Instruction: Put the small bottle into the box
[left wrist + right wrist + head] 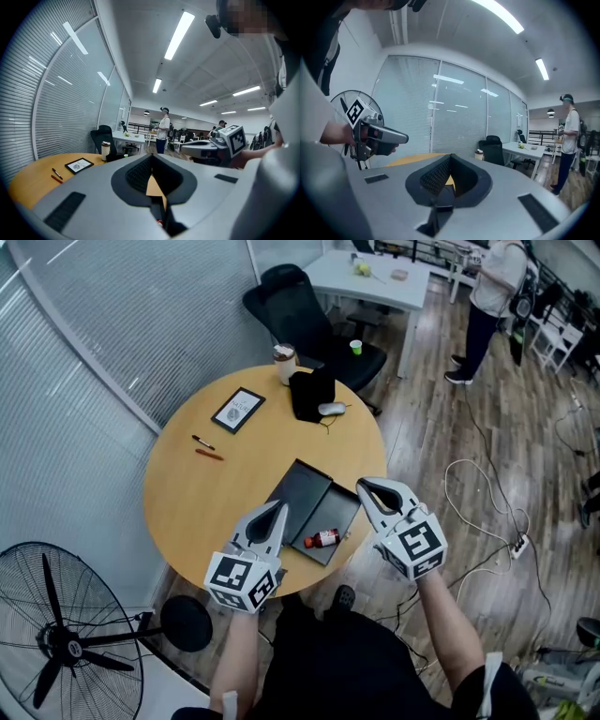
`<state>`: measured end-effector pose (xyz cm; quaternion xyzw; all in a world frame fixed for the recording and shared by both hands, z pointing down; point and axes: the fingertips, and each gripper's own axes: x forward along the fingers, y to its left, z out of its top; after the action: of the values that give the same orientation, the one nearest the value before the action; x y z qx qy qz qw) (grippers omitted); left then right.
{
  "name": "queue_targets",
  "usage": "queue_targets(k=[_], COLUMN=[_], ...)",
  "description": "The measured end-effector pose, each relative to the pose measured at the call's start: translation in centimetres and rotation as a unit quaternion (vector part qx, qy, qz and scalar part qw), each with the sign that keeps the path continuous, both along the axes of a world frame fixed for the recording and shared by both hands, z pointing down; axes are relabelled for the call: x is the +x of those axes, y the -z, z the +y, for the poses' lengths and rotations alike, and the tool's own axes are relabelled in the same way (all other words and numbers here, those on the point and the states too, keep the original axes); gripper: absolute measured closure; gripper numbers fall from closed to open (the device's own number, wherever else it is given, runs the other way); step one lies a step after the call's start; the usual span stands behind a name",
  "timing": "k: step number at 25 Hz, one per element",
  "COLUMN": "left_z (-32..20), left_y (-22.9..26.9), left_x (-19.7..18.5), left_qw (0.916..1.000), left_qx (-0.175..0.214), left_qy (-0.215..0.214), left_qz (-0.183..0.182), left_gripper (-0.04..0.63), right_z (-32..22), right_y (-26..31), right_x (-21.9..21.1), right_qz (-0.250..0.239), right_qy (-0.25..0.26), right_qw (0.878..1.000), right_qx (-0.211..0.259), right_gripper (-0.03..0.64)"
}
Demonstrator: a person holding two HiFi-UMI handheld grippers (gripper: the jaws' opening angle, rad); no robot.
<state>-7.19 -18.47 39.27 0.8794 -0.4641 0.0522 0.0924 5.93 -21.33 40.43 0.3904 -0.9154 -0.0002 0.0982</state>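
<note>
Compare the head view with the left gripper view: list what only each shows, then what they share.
Head view only: the fan, the power strip on the floor, and a clear look at the small bottle lying in the black box. Left gripper view only: the ceiling lights. Both: the round table, the two pens, the framed card, the cup, the standing person and the right hand-held gripper.

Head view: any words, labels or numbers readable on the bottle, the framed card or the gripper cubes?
Nothing is readable.
small bottle: label blurred, too small to read.
framed card: print too small to read.
left gripper and right gripper: black-and-white marker squares only, no words.
</note>
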Motion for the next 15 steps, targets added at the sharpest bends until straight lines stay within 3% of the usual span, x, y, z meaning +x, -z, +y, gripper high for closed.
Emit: queue_targets(k=[7,15], left_z=[0.2,0.3], left_y=[0.1,0.1], left_x=[0.2,0.4], left_qw=[1.0,1.0], left_qx=[0.002,0.003], left_qy=[-0.001,-0.001], left_qz=[0.002,0.001], left_gripper=[0.6,0.6], right_z=[1.0,1.5], right_y=[0.4,0.3], right_x=[0.3,0.1], right_qz=[-0.068,-0.068], right_qy=[-0.001,0.01], right_qw=[0.997,0.997], right_qx=[-0.031,-0.036], right_gripper=[0.607,0.609])
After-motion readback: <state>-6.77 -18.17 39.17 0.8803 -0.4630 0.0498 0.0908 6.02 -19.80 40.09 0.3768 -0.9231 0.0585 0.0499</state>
